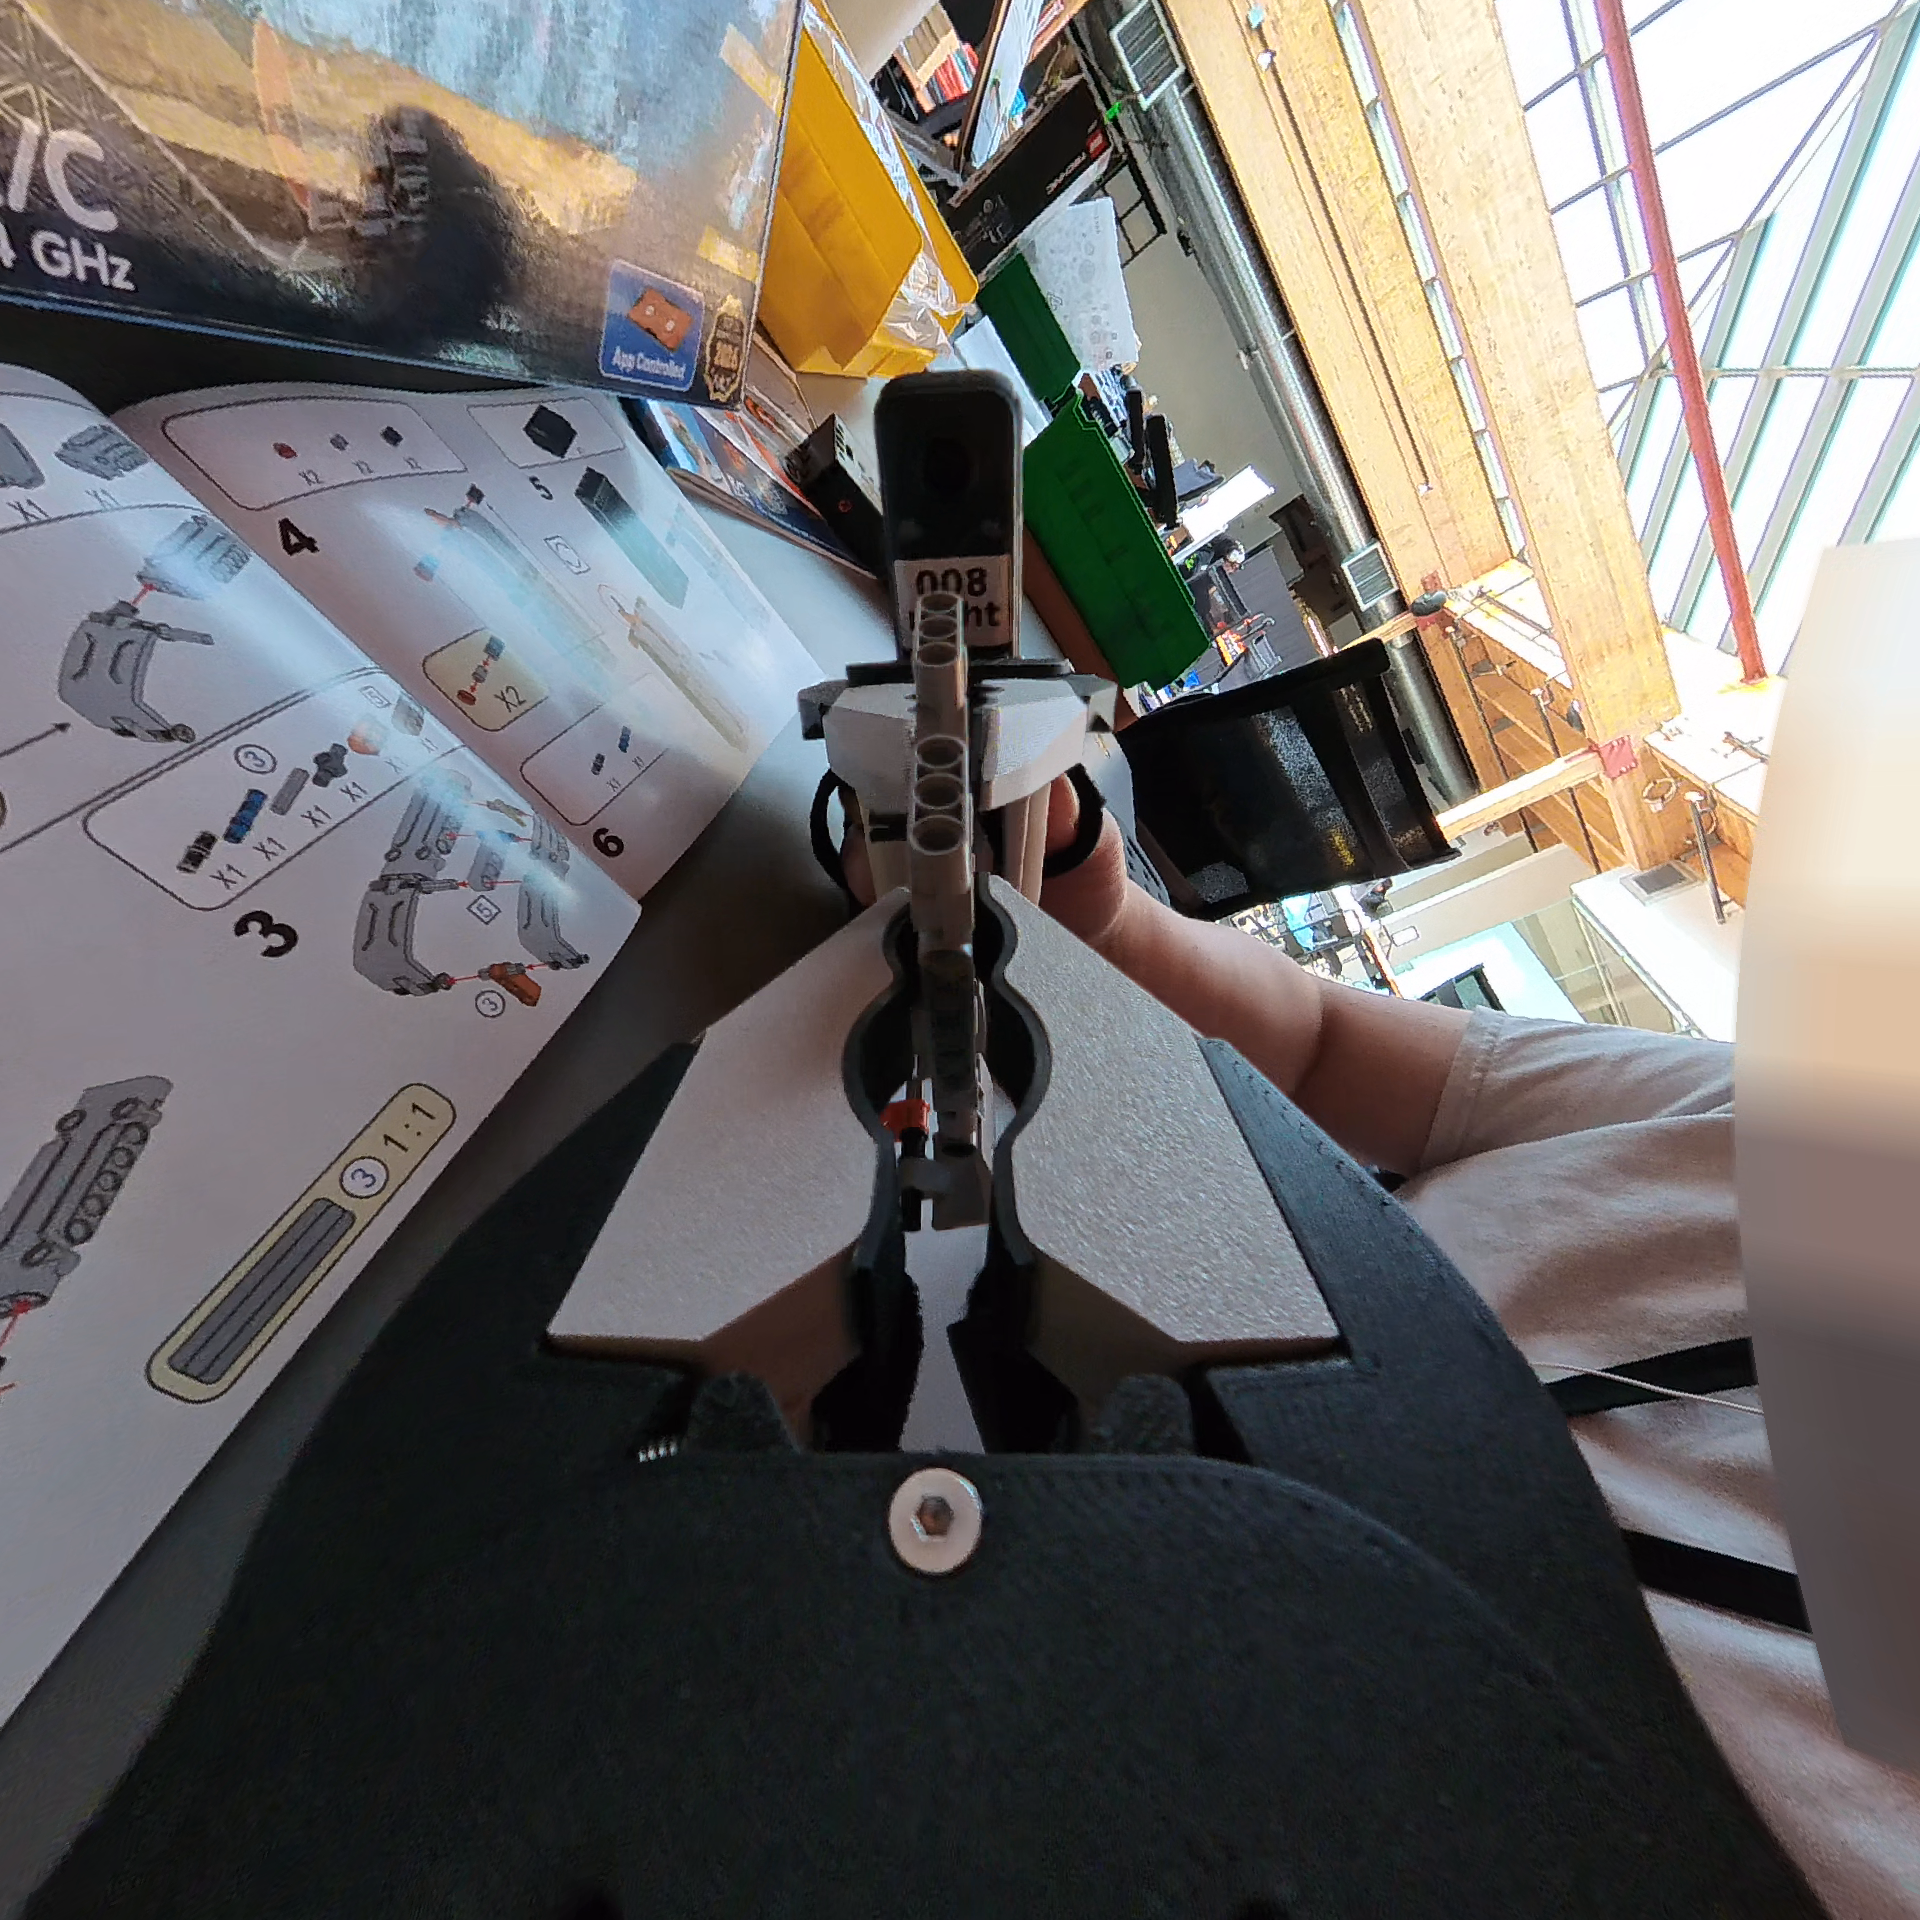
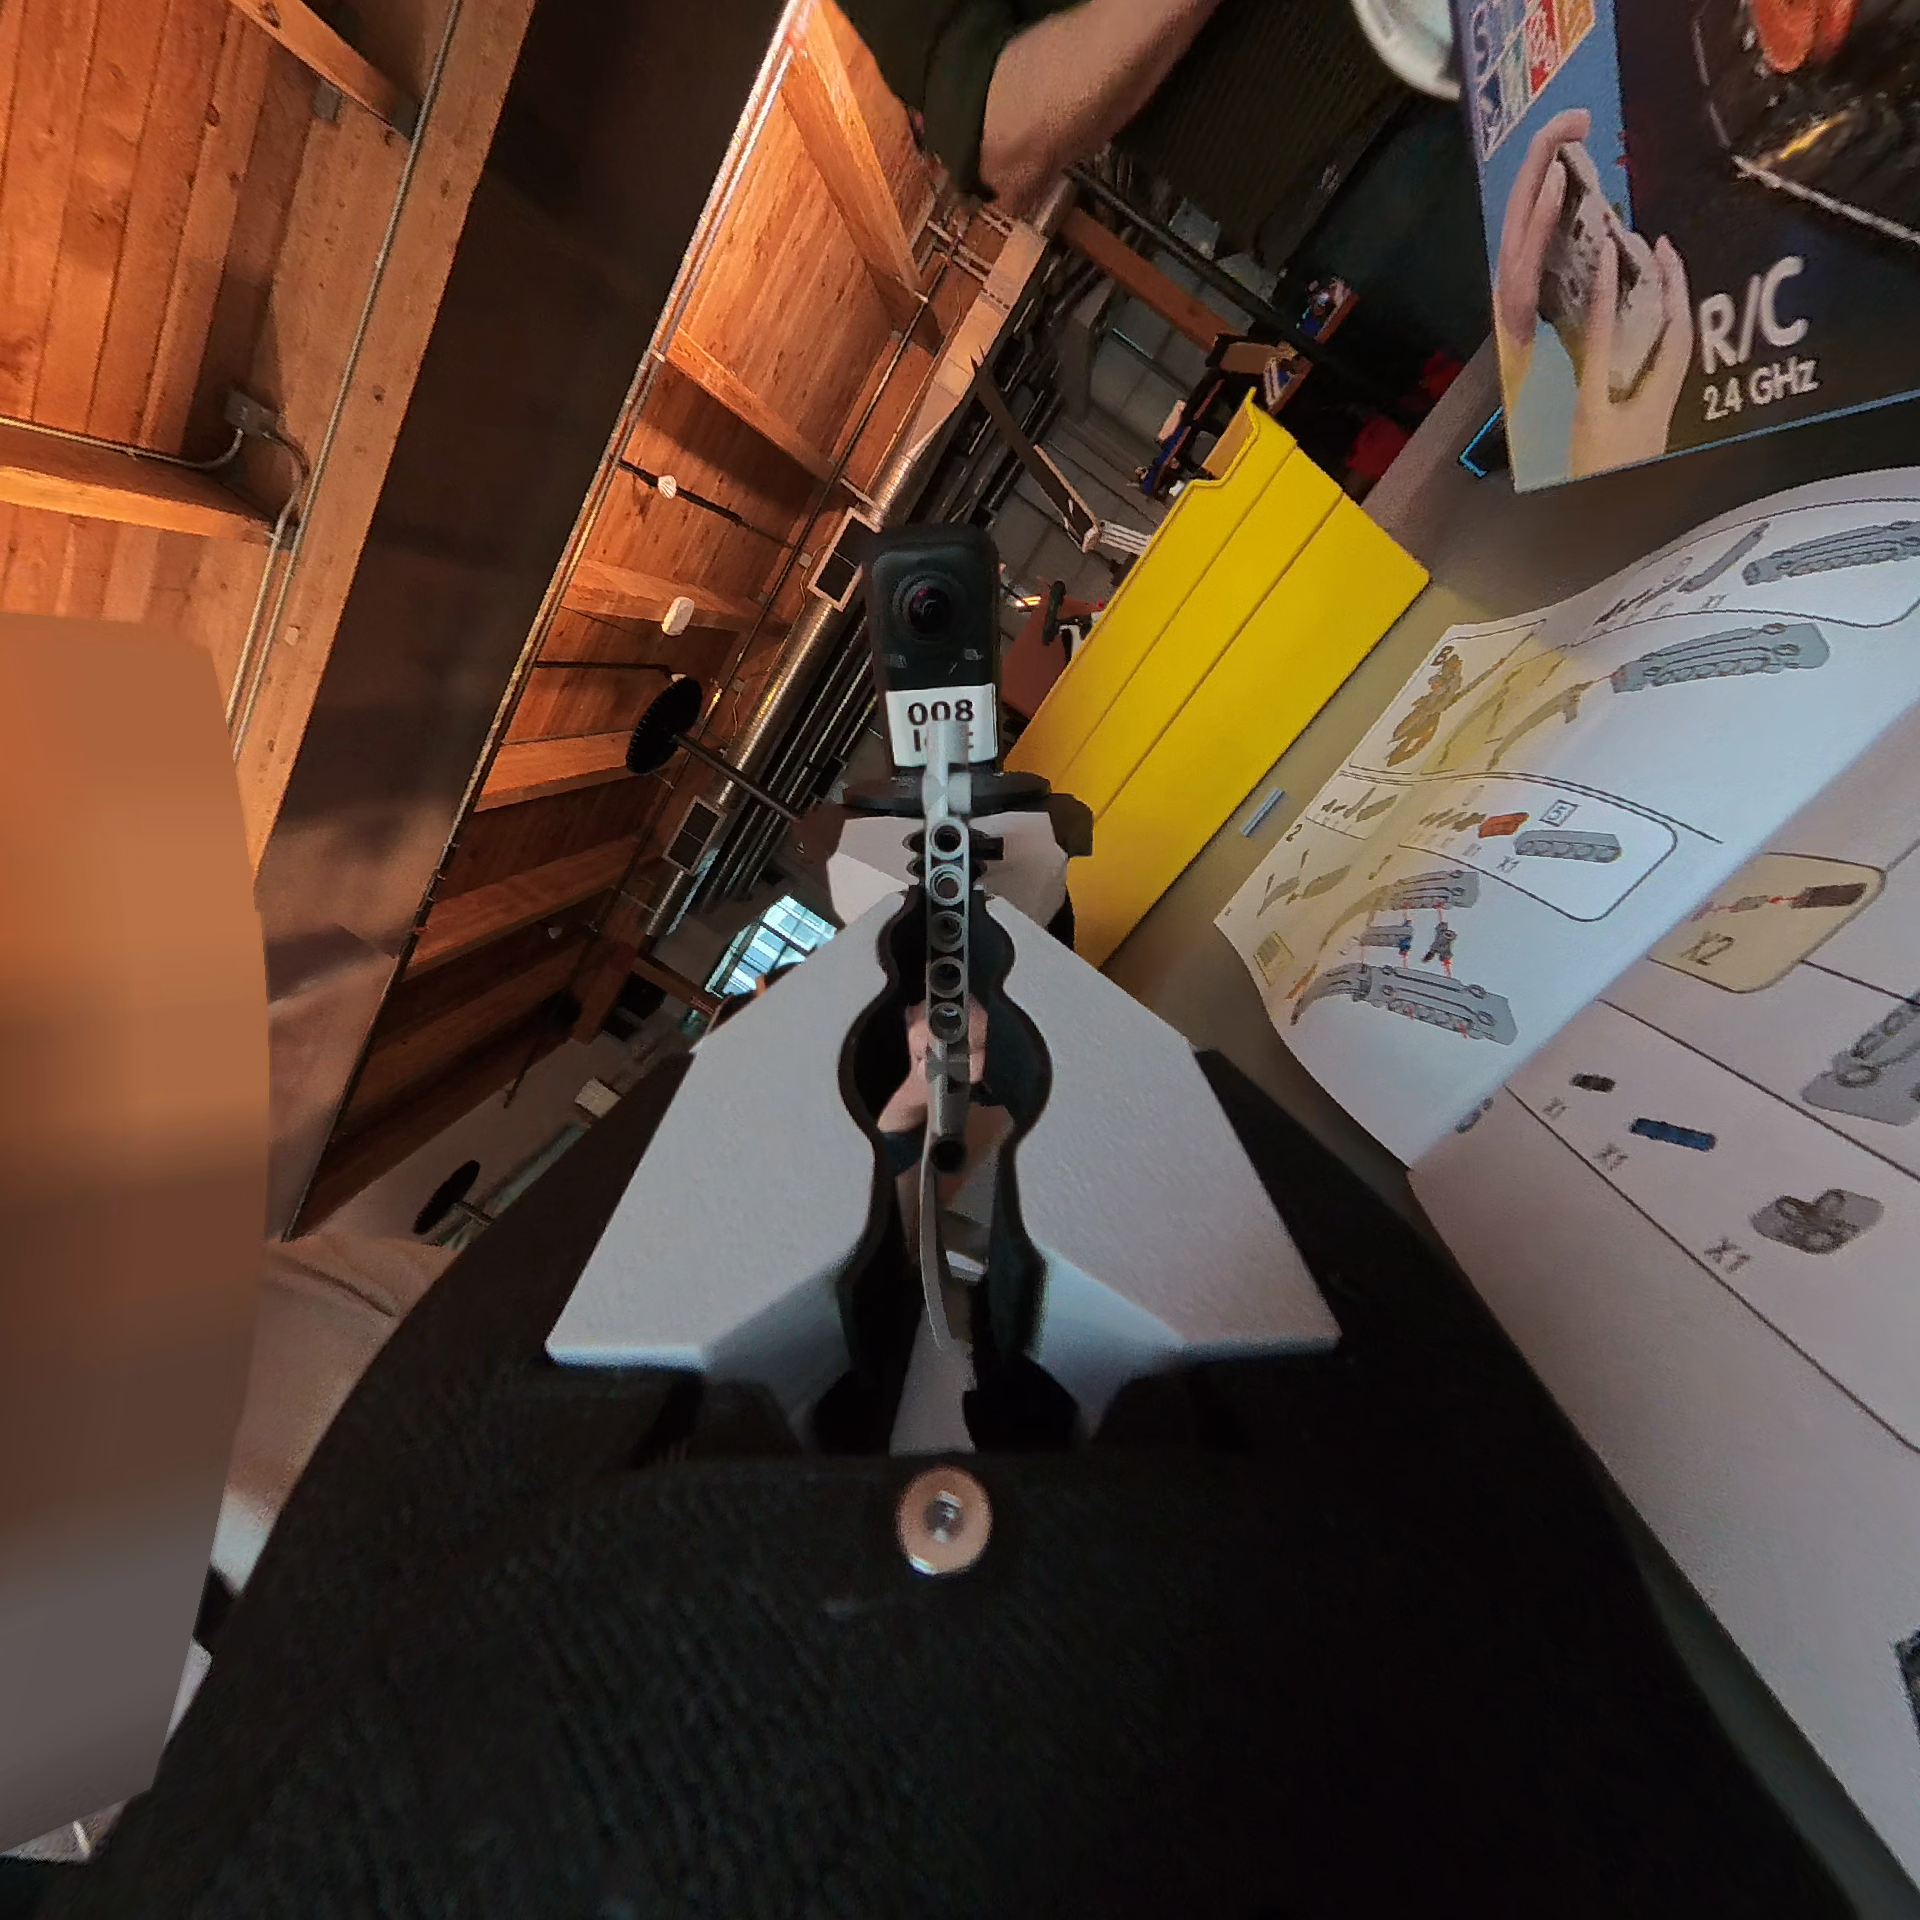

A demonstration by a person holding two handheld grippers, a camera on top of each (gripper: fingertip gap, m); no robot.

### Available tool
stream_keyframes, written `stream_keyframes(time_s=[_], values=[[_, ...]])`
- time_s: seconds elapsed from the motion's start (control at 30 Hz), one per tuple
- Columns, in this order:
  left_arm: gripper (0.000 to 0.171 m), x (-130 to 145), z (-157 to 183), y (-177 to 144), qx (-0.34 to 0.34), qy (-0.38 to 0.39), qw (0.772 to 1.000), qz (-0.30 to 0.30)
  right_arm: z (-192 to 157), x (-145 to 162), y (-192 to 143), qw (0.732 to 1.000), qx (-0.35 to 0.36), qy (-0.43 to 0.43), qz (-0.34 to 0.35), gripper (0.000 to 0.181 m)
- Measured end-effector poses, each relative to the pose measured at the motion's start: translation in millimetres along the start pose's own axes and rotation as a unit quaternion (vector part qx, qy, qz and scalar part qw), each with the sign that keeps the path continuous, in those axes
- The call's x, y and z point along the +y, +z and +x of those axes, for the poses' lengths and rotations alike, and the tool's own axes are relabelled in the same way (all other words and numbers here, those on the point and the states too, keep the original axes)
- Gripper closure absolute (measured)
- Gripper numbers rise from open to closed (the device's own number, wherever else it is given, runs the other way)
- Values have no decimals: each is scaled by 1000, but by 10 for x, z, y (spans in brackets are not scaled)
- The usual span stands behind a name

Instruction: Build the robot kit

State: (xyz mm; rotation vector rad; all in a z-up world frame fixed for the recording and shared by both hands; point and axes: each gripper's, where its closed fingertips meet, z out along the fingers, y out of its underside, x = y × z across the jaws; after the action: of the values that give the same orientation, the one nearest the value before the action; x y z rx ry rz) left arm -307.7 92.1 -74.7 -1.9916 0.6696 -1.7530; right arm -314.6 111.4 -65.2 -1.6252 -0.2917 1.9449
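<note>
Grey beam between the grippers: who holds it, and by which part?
Both: the left gripper pinches one end of the grey holed beam, and the right gripper pinches the other end.

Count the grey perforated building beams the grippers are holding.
2: one grey beam in the left gripper, another grey beam in the right gripper. Loose ones may be hidden.
</note>
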Motion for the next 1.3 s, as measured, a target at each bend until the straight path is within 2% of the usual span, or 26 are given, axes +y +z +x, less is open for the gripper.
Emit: stream_keyframes(time_s=[0.33,0.5,0.73,0.93,1.3], values=[[167,43,49,-14,13,-6,1000,-19,-44,43,12,999,-24,26,-17,176],[167,55,16,-23,7,-10,1000,-22,-18,65,19,1000,-2,-1,-22,176],[167,66,28,-19,13,-9,1000,-26,-29,84,15,999,-6,0,-31,176],[167,85,58,-13,19,2,999,-34,-60,111,5,998,-30,33,-45,176],[167,167,-1,-31,12,0,998,-63,4,167,19,997,-6,19,-70,177]])
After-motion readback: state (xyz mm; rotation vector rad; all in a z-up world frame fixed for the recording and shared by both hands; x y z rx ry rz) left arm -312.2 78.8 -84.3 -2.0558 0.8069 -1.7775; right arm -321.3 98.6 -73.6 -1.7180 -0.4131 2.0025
